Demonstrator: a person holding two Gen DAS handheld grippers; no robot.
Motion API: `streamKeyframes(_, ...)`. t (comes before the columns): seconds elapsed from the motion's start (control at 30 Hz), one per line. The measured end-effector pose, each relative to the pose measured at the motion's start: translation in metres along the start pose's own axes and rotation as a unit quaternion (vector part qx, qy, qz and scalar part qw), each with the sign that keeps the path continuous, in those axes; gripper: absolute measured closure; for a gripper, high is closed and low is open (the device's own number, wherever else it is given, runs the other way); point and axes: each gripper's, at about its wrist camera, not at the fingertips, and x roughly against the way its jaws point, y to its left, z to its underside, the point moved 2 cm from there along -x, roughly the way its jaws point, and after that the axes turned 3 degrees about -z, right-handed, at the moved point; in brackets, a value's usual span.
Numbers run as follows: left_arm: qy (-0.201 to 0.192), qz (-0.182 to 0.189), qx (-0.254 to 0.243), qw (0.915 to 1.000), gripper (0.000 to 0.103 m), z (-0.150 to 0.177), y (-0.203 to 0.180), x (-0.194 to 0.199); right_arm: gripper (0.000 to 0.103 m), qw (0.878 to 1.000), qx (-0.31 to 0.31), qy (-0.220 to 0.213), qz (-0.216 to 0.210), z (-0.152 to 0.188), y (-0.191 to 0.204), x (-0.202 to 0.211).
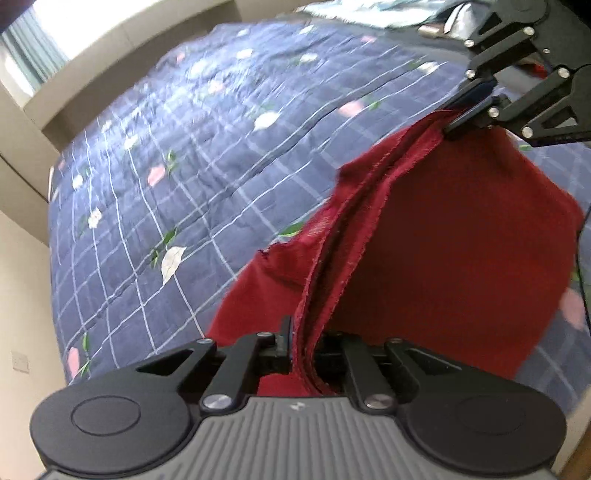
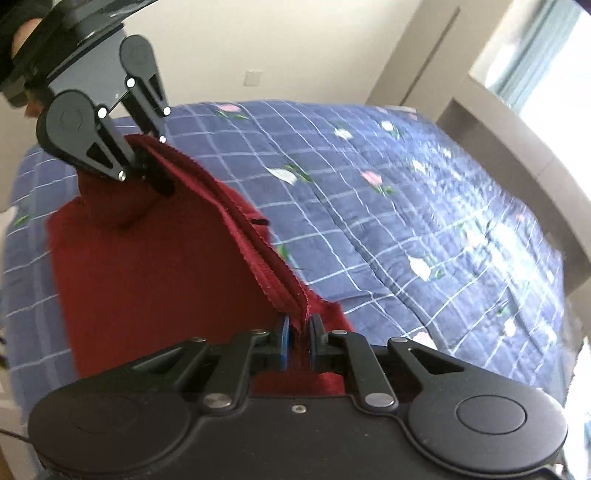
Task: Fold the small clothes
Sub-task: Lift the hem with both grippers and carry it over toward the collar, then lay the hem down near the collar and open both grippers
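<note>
A dark red garment (image 1: 443, 243) hangs folded over a bed, stretched between both grippers by its doubled top edge. In the left wrist view my left gripper (image 1: 303, 339) is shut on one end of that edge. The right gripper (image 1: 458, 122) pinches the other end at the upper right. The right wrist view shows the same from the other side. There my right gripper (image 2: 301, 332) is shut on the red garment (image 2: 155, 273), and the left gripper (image 2: 155, 181) clamps it at the upper left. The cloth's lower part drapes down toward the quilt.
A blue checked quilt with pink and white flowers (image 1: 184, 166) covers the bed (image 2: 424, 206) under the garment. Other cloth lies heaped at the bed's far end (image 1: 369, 14). A bright window (image 2: 554, 62) and beige walls surround the bed. A person's hand (image 2: 22, 33) holds the left gripper.
</note>
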Motion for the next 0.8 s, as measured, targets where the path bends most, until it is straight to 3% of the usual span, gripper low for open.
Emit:
streamKeyframes(0.13, 0.025, 0.033, 0.023, 0.9989, 0.088, -0.004, 0.025, -0.043, 0.092, 0.999, -0.030, 0.014, -0.019, 0.001, -0.024, -0.051)
streamKeyframes(0.37, 0.051, 0.082, 0.014, 0.9952, 0.041, 0.000, 0.055, -0.085, 0.090, 0.997, -0.073, 0.023, -0.032, 0.010, -0.048, -0.104)
streamKeyframes(0.5, 0.058, 0.091, -0.004, 0.9942, 0.022, -0.003, 0.072, -0.089, 0.090, 0.993, -0.104, 0.024, -0.042, 0.024, -0.061, -0.121)
streamKeyframes(0.57, 0.065, 0.087, -0.017, 0.9939, 0.016, -0.007, 0.079, -0.089, 0.090, 0.993, -0.109, 0.029, -0.039, 0.031, -0.061, -0.127)
streamKeyframes(0.7, 0.075, 0.081, -0.032, 0.9934, 0.014, -0.013, 0.095, -0.084, 0.090, 0.991, -0.124, 0.029, -0.039, 0.042, -0.063, -0.135)
streamKeyframes(0.8, 0.088, 0.040, -0.041, 0.9945, 0.014, -0.011, 0.106, -0.082, 0.091, 0.991, -0.127, 0.022, -0.035, 0.045, -0.063, -0.135)
